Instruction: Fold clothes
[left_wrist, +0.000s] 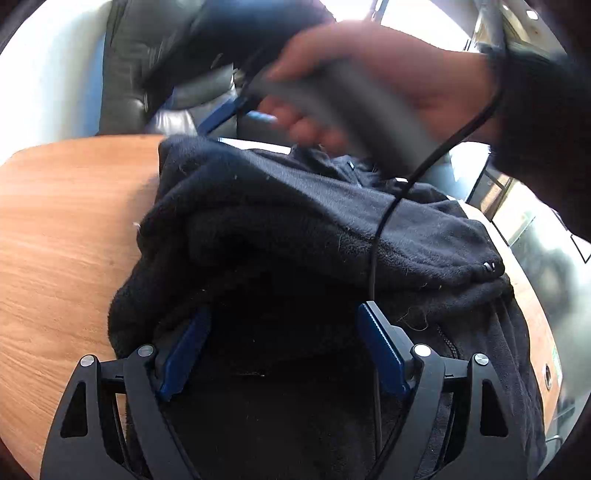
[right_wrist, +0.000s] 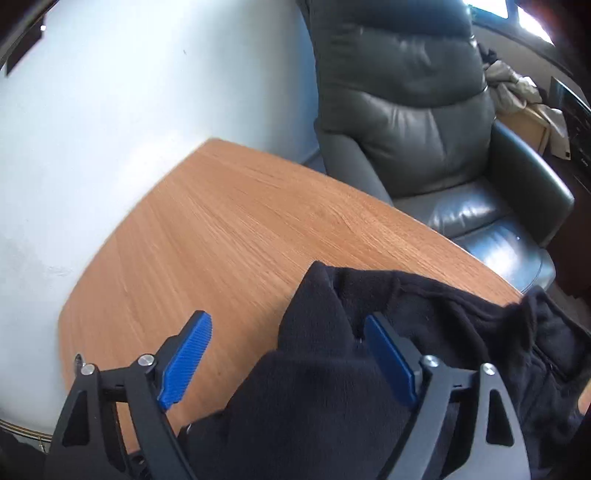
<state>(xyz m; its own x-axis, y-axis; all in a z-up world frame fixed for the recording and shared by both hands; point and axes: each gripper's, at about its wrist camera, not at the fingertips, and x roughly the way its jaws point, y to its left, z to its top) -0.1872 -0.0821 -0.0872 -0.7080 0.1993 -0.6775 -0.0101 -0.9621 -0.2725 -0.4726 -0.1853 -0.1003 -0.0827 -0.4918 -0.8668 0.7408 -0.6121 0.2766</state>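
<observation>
A black fleece garment (left_wrist: 295, 221) lies bunched in thick folds on the wooden table (left_wrist: 66, 236). My left gripper (left_wrist: 282, 332) is open, its blue pads spread over the near part of the fleece. In the right wrist view the same fleece (right_wrist: 332, 387) lies between and under my right gripper (right_wrist: 284, 343), which is open; its right pad rests against the cloth, its left pad is over bare table (right_wrist: 221, 229). The person's hand holding the right gripper's grey handle (left_wrist: 347, 107) shows blurred above the fleece in the left wrist view, with a black cable (left_wrist: 388, 218) hanging across it.
A grey leather armchair (right_wrist: 424, 122) stands just beyond the table's far edge. A white wall (right_wrist: 92, 129) is to the left. Beige cloth (right_wrist: 517, 88) lies on a box behind the chair. The table's curved edge runs close to the fleece on the right.
</observation>
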